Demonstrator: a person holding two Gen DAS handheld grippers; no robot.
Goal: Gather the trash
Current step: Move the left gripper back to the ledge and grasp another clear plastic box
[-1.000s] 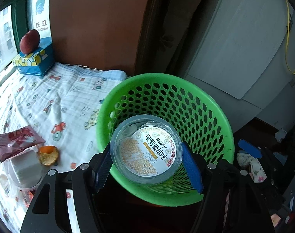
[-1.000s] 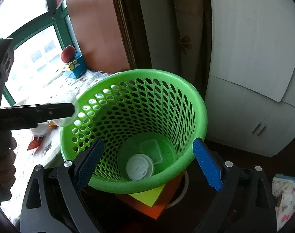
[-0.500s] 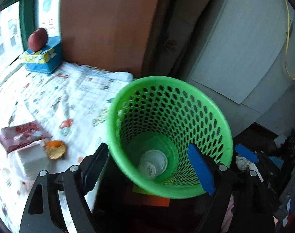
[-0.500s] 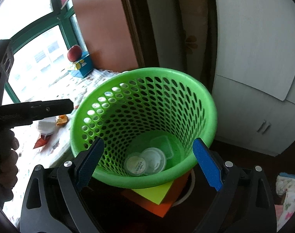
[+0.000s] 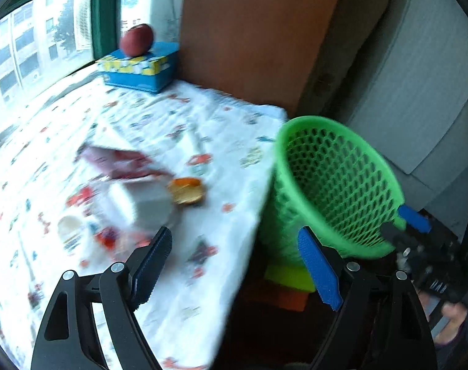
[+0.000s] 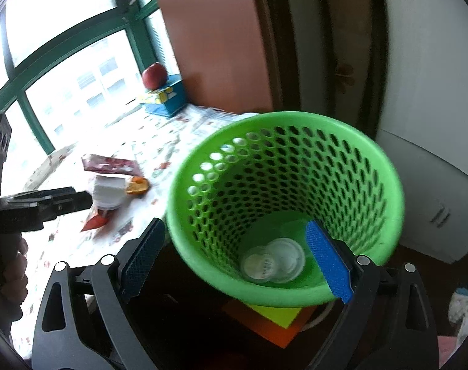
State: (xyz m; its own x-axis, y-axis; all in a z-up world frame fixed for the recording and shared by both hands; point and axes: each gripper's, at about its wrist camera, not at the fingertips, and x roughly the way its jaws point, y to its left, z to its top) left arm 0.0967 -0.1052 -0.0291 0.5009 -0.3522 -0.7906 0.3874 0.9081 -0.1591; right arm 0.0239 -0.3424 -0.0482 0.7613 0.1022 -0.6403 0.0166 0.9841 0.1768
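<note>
Far left corner of the counter by the window: a blue box with an apple on top. Mid-counter there's still trash: a red wrapper, a white tub just beside it, and an orange peel touching the tub, near the right edge. Left gripper hangs over that right edge, jaws spread, nothing in them. Just off the edge sits the green basket with two round lids at the bottom. Right gripper is over the basket, spread wide, empty too.
</note>
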